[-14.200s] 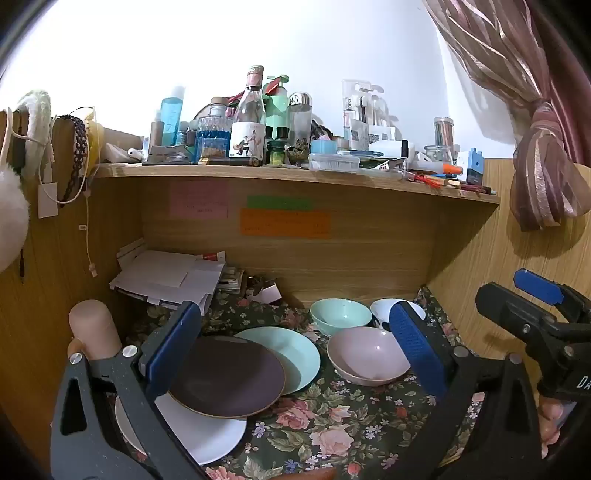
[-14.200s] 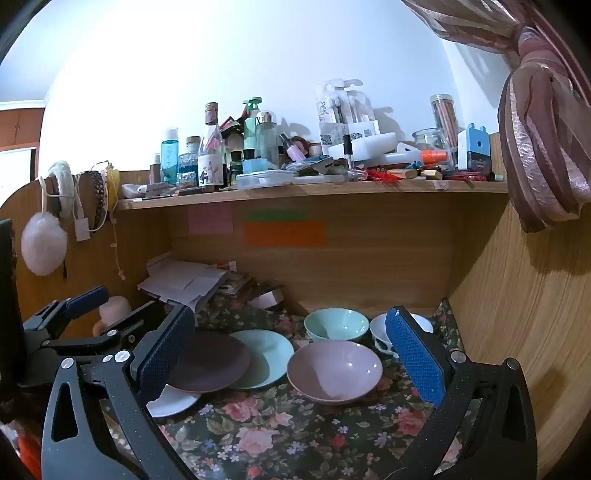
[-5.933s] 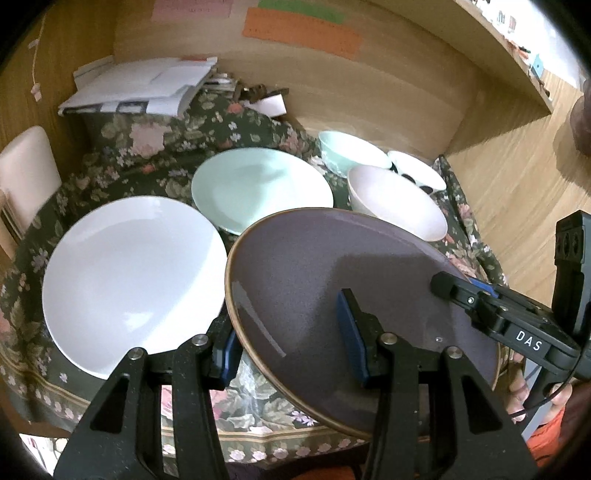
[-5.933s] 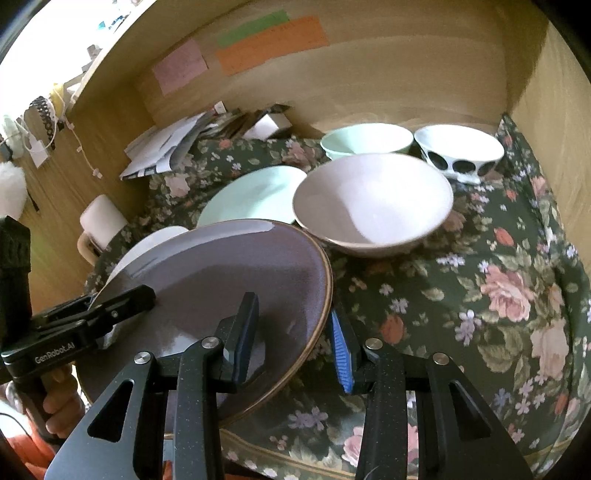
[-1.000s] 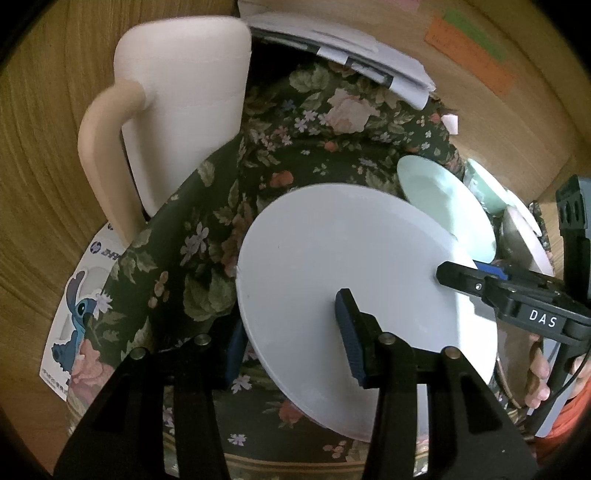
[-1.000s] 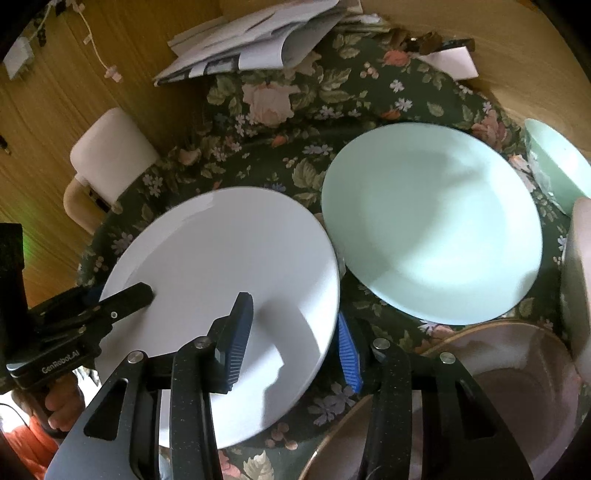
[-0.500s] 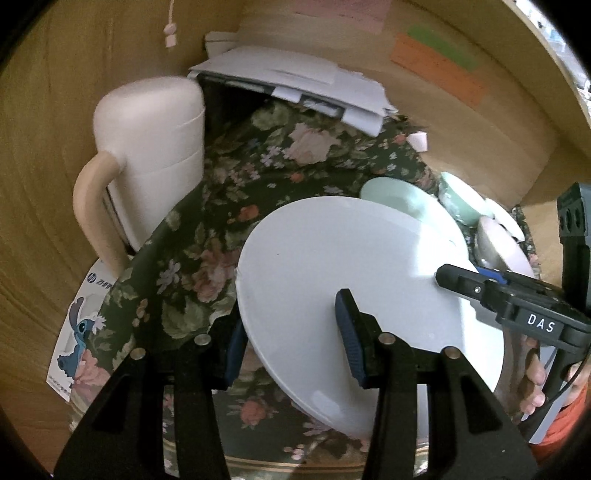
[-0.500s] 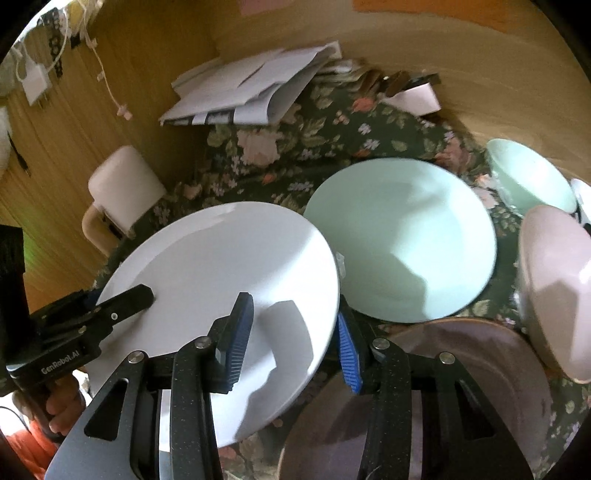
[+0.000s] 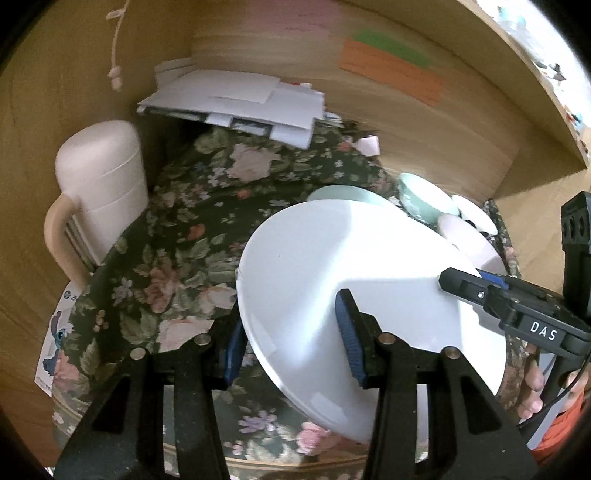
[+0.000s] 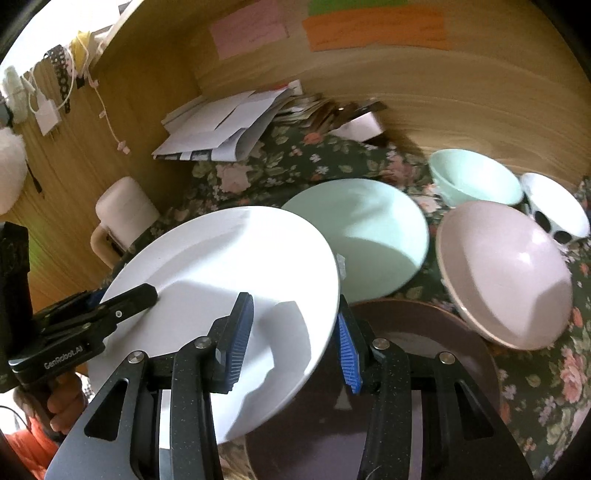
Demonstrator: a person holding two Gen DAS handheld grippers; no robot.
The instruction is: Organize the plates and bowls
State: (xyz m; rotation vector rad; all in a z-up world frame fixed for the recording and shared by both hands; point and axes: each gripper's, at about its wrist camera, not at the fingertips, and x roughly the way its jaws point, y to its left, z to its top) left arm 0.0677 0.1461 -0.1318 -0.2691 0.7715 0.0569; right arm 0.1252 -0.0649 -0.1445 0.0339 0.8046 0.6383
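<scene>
**Above brown plate [image 10: 424,369]: white plate aloft**

Between both tongs, left gripper [image 9: 291,339] and right gripper [image 10: 295,332], clamped white plate [image 9: 354,288] at opposite rims, tilted. At one o'clock, mint plate [image 10: 373,236], pink bowl [image 10: 506,273]. Risk judged: slippage from uneven lifting, chipping crockery below.

So around the dishes there's a dark floral tablecloth [image 9: 177,236] covering the desk. A cream lidded mug [image 9: 99,192] with a handle sits at about 9 o'clock against the wooden side wall [image 9: 48,110]. A messy stack of white papers [image 9: 240,99] is at 12 o'clock, and orange, green and pink sticky notes [image 10: 373,27] are stuck on the back panel.
</scene>
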